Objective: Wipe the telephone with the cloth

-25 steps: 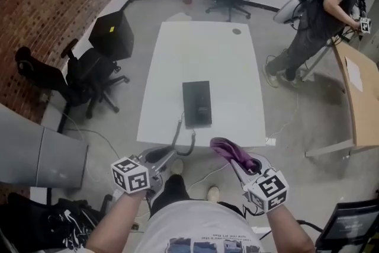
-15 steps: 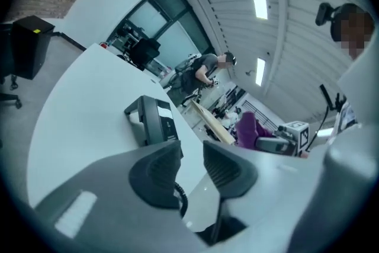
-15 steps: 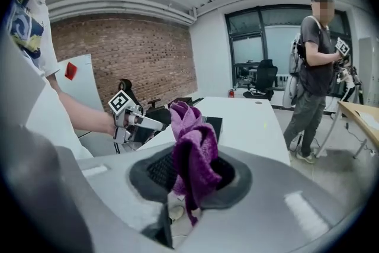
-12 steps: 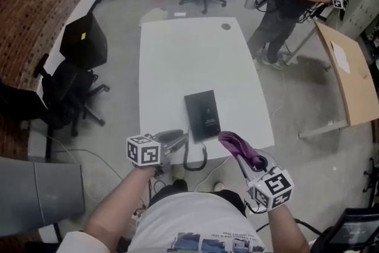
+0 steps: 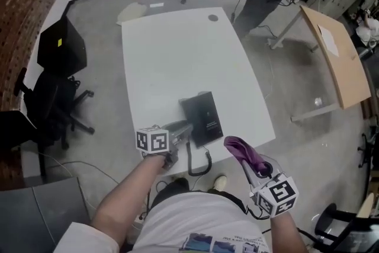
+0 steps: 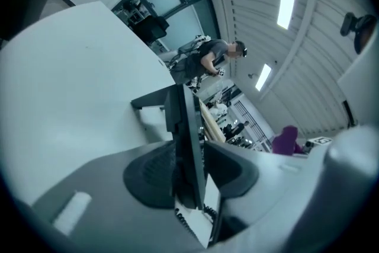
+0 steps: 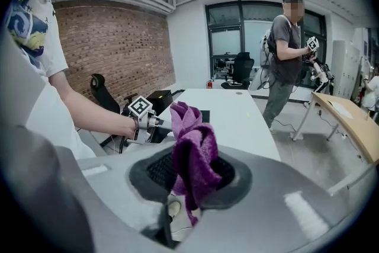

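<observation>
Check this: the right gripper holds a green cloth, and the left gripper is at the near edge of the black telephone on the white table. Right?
Not quite: the cloth is purple, not green, as the right gripper view shows. The right gripper does hold it, and the left gripper, jaws opening around it, is at the near edge of the black telephone on the white table.

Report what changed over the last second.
The left tongs moved forward from short of the white table to the flat black telephone; they are opening, with the telephone's edge between them. The right tongs still grip the crumpled purple cloth; the telephone stayed put.
</observation>
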A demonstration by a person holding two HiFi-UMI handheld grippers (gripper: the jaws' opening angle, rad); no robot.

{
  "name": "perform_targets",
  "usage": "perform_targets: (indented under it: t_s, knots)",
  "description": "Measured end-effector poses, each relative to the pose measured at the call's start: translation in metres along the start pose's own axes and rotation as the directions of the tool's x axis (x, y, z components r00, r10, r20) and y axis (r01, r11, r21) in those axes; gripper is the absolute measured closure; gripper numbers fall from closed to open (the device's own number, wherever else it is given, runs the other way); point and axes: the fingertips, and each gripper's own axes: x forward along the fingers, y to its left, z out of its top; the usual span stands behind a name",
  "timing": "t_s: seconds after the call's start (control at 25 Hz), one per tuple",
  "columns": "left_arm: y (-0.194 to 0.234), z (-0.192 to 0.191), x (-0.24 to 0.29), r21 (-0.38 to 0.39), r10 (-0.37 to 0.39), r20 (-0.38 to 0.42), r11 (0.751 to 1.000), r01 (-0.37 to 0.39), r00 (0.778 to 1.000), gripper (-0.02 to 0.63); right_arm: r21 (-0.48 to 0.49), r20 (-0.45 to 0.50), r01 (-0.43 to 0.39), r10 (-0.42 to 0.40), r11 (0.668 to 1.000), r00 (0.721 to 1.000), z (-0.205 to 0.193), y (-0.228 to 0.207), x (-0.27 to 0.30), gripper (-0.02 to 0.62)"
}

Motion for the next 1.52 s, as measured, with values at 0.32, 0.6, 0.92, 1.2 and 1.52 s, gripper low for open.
perform_targets:
  t_s: [0.32, 0.6, 0.92, 1.2, 1.52]
  knots:
    - [0.004, -0.006, 0.015, -0.070, -0.020, -0.008, 0.997, 0.019, 1.000, 0.476, 0.037, -0.037, 0.065, -0.063, 0.997, 0.997, -0.006, -0.005, -0.008, 0.511]
    - [0.001, -0.007, 0.016, -0.095, 0.009, 0.003, 0.995, -0.009, 1.000, 0.501, 0.013, -0.045, 0.062, -0.062, 0.998, 0.997, -0.001, -0.008, -0.005, 0.511]
    - [-0.007, -0.005, 0.014, -0.096, 0.040, 0.033, 0.995, -0.037, 0.999, 0.523, 0.002, -0.033, 0.050, -0.050, 0.999, 0.998, 0.001, -0.004, -0.007, 0.511]
    - [-0.028, 0.003, 0.002, -0.086, -0.020, 0.082, 0.996, 0.027, 0.996, 0.525, -0.002, -0.033, 0.024, -0.024, 1.000, 0.999, -0.003, -0.005, -0.008, 0.511]
    - [-0.084, 0.021, -0.028, -0.032, -0.184, 0.153, 0.981, 0.191, 0.971, 0.525, -0.030, 0.053, -0.007, 0.008, 1.000, 0.999, 0.020, -0.010, -0.011, 0.511]
